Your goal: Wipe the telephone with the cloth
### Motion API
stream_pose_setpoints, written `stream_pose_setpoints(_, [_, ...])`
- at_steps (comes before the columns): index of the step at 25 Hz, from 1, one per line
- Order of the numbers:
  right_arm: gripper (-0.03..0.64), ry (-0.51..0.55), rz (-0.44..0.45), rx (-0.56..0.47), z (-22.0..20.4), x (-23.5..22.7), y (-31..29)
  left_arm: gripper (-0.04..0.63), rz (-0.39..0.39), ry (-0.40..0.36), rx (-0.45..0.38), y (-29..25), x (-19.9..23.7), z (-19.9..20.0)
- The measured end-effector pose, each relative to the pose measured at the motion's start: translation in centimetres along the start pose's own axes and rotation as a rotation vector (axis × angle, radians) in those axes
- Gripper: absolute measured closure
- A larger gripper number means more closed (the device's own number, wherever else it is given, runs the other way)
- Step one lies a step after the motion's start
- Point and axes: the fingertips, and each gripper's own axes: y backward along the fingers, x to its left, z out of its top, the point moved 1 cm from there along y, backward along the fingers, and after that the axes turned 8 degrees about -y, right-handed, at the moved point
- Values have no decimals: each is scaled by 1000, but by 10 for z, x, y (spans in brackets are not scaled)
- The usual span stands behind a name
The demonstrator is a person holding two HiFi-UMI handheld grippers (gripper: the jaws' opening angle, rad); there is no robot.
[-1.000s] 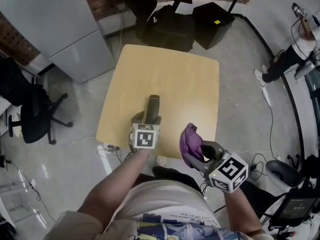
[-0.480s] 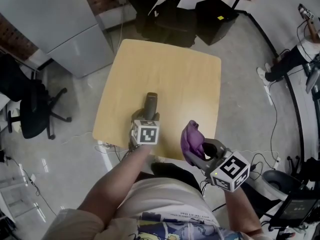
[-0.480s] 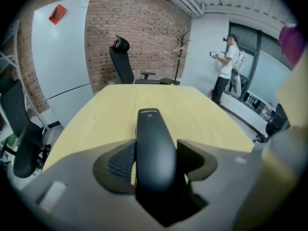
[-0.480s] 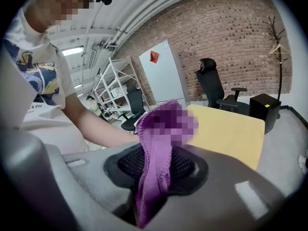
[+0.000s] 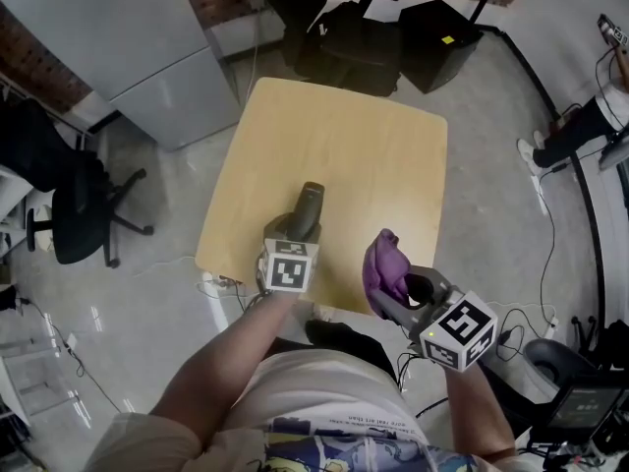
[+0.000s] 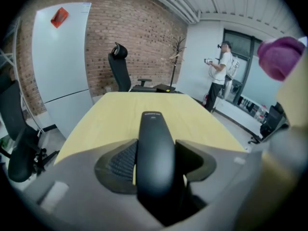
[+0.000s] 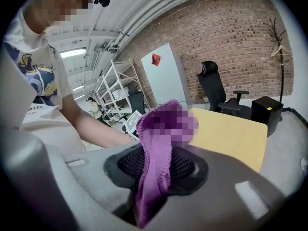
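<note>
A black telephone handset [image 5: 308, 203] lies on the pale wooden table [image 5: 364, 136], its length pointing away from me. My left gripper [image 5: 293, 230] sits at the handset's near end with a jaw on each side. In the left gripper view the handset [image 6: 155, 148] fills the gap of that gripper [image 6: 155, 170]. The jaws have just been closing, and thin slivers of table still show beside the handset. My right gripper [image 5: 398, 288] hangs over the table's near right edge, shut on a purple cloth [image 5: 383, 262]. In the right gripper view the cloth [image 7: 159, 143] stands bunched up out of that gripper [image 7: 156, 170].
A white cabinet [image 5: 128, 47] stands left of the table. Black office chairs [image 5: 339, 32] and a black box [image 5: 442, 32] stand behind it, and another chair [image 5: 69, 205] is at the far left. A person [image 5: 590, 116] stands at the right. Cables [image 5: 536, 254] trail on the floor.
The head view has shifted a little. The left gripper stays at the handset's near end and the right gripper still holds the cloth in the same place.
</note>
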Motion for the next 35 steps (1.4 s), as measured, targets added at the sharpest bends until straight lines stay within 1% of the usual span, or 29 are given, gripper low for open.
stream_pose_setpoints(5, [503,41,13,-40,23,-1,-7,336,-42,-46,-92,37,-4,25])
stream_pose_setpoints(7, [503,59,12,-64,37,4,-9,336,-70,-72,-133,57,-7,32])
stream_pose_setpoints(11, [503,96,26,-122,67,29,-15,336,-153,-118,-201,105,-19,44])
stream_pose_setpoints(15, [503,160,55,-176,103,59,-25,336,-202,-157,-258,140,-24,55])
stream_pose_setpoints(21, [503,240,126,-215,136,111,-51,336,-279,-235,-268,175,-38,50])
stream_pose_setpoints(24, [503,247,164,-217,137,134,-73,336,-311,-255,-270,184,-41,42])
stream_pose_setpoints(27, [503,255,183,-201,129,154,-92,336,-345,-276,-271,193,-45,34])
stream_pose_setpoints(31, [503,281,185,-168,120,172,-111,337,-368,-292,-281,208,-43,28])
stream_pose_setpoints(35, [503,306,145,-159,116,172,-117,337,-389,-293,-291,220,-38,22])
